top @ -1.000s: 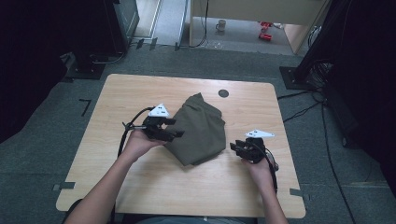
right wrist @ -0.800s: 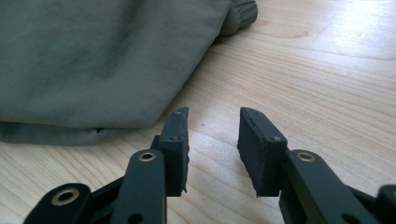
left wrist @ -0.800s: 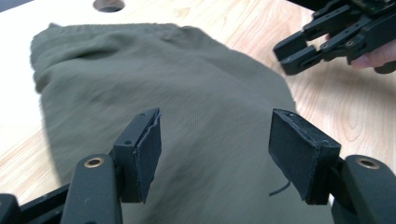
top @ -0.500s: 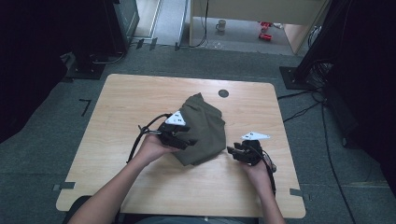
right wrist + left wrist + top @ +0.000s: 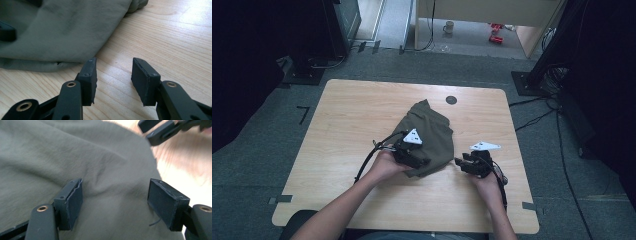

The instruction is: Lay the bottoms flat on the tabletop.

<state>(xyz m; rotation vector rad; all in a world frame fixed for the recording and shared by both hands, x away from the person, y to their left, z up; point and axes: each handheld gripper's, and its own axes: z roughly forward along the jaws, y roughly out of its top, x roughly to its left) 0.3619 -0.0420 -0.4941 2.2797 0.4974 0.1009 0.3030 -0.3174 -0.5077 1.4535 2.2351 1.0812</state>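
L gripper [image 5: 417, 161]: over near edge of olive cloth [image 5: 427, 137], jaws wide apart and just been opening; in its own view [image 5: 116, 200] cloth lies betw. the pads, pads not pressing on it, nothing gripped.
L jaw tips: in high view hidden under gripper body and grey plate; whether pads touch fabric – can't tell.
R gripper [image 5: 462, 165]: on bare wood just right of cloth, jaws partly open and just been opening; own view [image 5: 113, 78] shows only table grain betw. pads, nothing held.
R gripper seen from L view [image 5: 170, 130]: blurred, cut off at top right edge, only jaw ends visible.
L gripper seen from R view: dark bit at left edge, cut off, too little to read.
Cloth: crumpled heap at table centre, slightly right, near edge folded under; in R view [image 5: 62, 30] hem close to left pad, apart from it.
Table [image 5: 347, 120]: light wood, rounded corners; small dark round disc [image 5: 451, 99] near far edge, beyond cloth.
Forearms: enter from bottom, cut off by frame.
Surround: dark, gear at sides hard to make out.
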